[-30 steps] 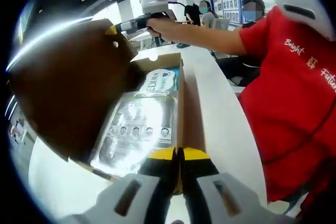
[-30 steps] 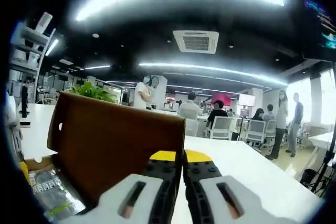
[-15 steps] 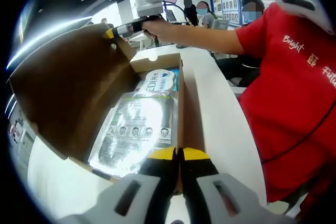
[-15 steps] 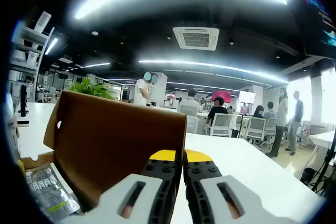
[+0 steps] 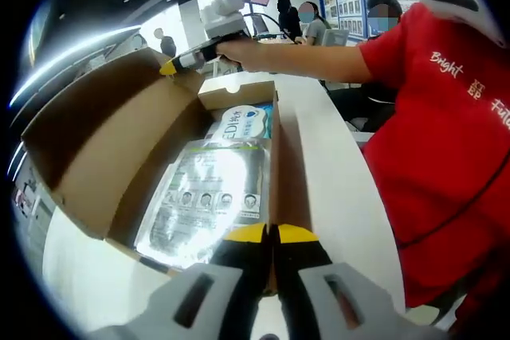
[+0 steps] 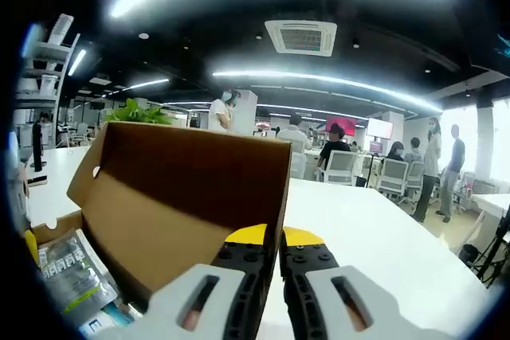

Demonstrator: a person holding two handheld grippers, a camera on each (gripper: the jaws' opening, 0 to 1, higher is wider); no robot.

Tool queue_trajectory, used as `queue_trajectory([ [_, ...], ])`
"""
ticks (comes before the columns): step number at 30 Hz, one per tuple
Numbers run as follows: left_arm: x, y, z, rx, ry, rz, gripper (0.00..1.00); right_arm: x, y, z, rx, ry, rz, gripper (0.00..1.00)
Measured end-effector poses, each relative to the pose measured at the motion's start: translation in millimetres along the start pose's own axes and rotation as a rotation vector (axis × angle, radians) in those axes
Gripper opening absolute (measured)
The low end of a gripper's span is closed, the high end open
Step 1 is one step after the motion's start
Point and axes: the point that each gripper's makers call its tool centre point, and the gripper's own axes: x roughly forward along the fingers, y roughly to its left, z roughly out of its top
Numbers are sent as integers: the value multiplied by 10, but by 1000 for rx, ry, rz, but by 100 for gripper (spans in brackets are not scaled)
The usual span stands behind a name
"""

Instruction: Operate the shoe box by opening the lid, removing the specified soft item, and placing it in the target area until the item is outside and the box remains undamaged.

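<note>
The cardboard shoe box (image 5: 274,166) lies open on a white table (image 5: 339,197). Its brown lid (image 5: 103,145) is swung up and out to the left. Inside lie a silvery plastic packet (image 5: 209,197) and, beyond it, a white pack with blue print (image 5: 244,121). My left gripper (image 5: 272,233) is shut on the rim of the box's side wall. My right gripper (image 5: 169,68), at the end of an outstretched arm, pinches the lid's far corner. In the right gripper view that gripper (image 6: 279,236) is shut on the lid (image 6: 183,189), with the packet (image 6: 70,276) low at the left.
A person in a red shirt (image 5: 446,157) stands close along the table's right side. The white table (image 6: 374,244) stretches away beyond the lid. Behind are office desks, chairs (image 6: 341,189), several people, a shelf (image 6: 44,85) and a green plant (image 6: 139,113).
The lid has swung further open, tipping back and away from the box with my right gripper on it. More of its pale inner face and the box contents show. The left gripper has stayed put.
</note>
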Motion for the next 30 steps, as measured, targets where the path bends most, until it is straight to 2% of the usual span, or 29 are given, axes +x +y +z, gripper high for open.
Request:
queue_trajectory([
  [2,0,2,0,2,-2,2,2,-55,36,-113,-37,22,11,3],
  [4,-4,1,-5,2,0,4,2,-97,36,-178,-25,25,6,4],
  [5,-4,2,-5,2,-1,6,2,-140,72,-257,-26,50,29,4],
  [7,3,2,-13,-1,2,6,2,-184,53,-317,-19,49,19,4],
  [9,2,2,-14,-1,2,7,2,-213,84,-284,-58,9,42,4],
  [11,5,4,-19,1,2,13,2,-250,105,-307,-35,17,37,5],
  [13,6,5,-19,-1,0,17,3,-303,157,-411,-53,47,42,5],
  [14,7,7,-21,-1,1,18,3,-332,142,-470,-15,46,8,3],
  [15,9,9,-22,-1,1,19,3,-344,175,-426,-23,-5,9,3],
  [16,9,17,-24,0,0,18,3,-333,173,-459,-20,11,2,3],
  [17,13,21,-24,-4,1,14,3,-341,179,-450,-4,0,-10,2],
  [18,14,20,-24,-5,3,14,3,-334,182,-461,40,12,-9,2],
  [25,19,36,-30,1,1,21,3,-345,222,-437,68,26,-10,0],
  [29,16,32,-29,3,1,19,3,-370,252,-418,-25,38,-29,1],
  [30,15,32,-29,4,1,18,3,-371,252,-420,-21,38,-28,1],
])
